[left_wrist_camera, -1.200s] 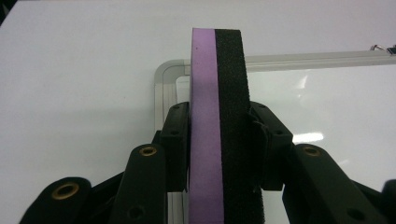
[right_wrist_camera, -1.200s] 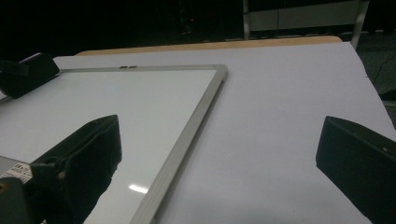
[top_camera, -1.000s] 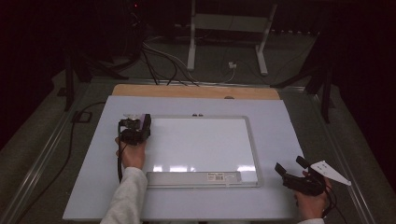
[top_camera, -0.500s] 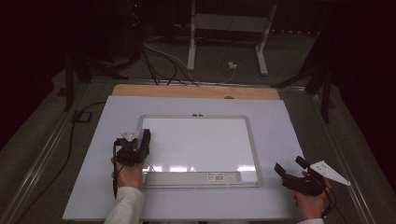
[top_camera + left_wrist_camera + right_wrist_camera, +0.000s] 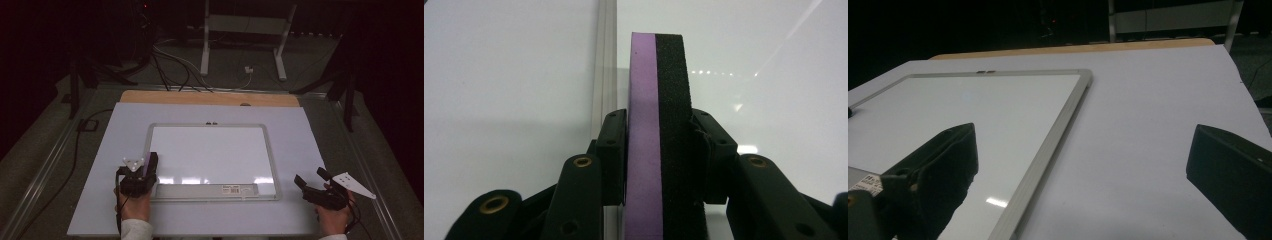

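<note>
High view puts the left gripper [image 5: 143, 170] at the lower left of the frame, jaws clamped on a purple-and-black eraser [image 5: 657, 135] at the lower left corner of the whiteboard [image 5: 212, 150], which looks already clean, so any wiping seems about finished. At lower right the right gripper [image 5: 315, 182] hangs spread apart and empty just beside the board. Whether the eraser touches the surface is hard to tell.

Purple-and-black foam eraser block [image 5: 657, 130], upright on edge, at near-left corner of flat silver-framed whiteboard [image 5: 212, 155]; board wiped clean, lies centred on table.
</note>
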The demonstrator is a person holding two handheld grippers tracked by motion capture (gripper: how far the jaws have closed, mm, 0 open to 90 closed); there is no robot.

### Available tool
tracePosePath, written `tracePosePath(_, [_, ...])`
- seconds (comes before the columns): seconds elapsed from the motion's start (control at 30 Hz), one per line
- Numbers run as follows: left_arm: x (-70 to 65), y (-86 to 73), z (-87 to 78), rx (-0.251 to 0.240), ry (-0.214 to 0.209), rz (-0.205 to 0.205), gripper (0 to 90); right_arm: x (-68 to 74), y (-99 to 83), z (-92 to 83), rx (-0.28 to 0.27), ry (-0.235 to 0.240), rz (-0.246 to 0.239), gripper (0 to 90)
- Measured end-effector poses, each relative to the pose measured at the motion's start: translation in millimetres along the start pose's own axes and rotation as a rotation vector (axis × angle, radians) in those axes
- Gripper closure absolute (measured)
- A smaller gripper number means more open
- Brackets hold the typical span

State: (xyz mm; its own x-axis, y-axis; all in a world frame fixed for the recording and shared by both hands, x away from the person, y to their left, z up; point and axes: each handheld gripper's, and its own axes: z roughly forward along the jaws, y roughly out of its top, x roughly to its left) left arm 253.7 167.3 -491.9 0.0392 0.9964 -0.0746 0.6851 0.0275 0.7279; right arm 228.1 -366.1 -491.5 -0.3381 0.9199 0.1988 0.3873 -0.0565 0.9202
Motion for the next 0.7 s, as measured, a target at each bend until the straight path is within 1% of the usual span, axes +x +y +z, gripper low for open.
tracePosePath(0.03, [-0.5, -1.1, -1.1, 0.000, 0.003, 0.005, 63.9, 0.2, 0.1, -0.1, -0.001, 0.000, 0.000, 0.8])
tracePosePath(0.1, [-1.0, -3.2, -3.2, -0.002, 0.002, -0.007, 63.9, 1.2, 0.5, -0.4, -0.004, 0.000, -0.004, 0.8])
tracePosePath(0.27, [-4.0, -8.1, -6.8, -0.012, 0.009, -0.016, 63.8, 1.5, 0.2, 0.7, 0.000, 0.000, -0.007, 0.8])
tracePosePath(0.43, [-6.2, -9.8, -6.3, -0.022, 0.018, -0.001, 63.0, 1.6, 0.4, 0.1, -0.002, 0.001, -0.007, 0.8])
tracePosePath(0.47, [-5.8, -10.1, -5.7, -0.028, 0.010, -0.005, 60.9, 1.4, 0.4, 0.0, -0.003, 0.002, -0.006, 0.8])
tracePosePath(0.53, [-4.6, -8.9, -5.9, -0.051, 0.005, -0.004, 48.6, 1.1, 0.5, -0.1, -0.003, 0.001, -0.004, 0.8])
tracePosePath(0.63, [-0.6, -1.7, -11.9, -0.113, -0.016, 0.019, 35.7, 1.0, 0.4, -0.2, -0.003, 0.001, -0.005, 0.8])
tracePosePath(0.7, [4.8, 3.9, -17.7, -0.165, -0.048, 0.035, 30.9, 1.0, 0.3, -0.2, -0.003, 0.000, -0.005, 0.7])
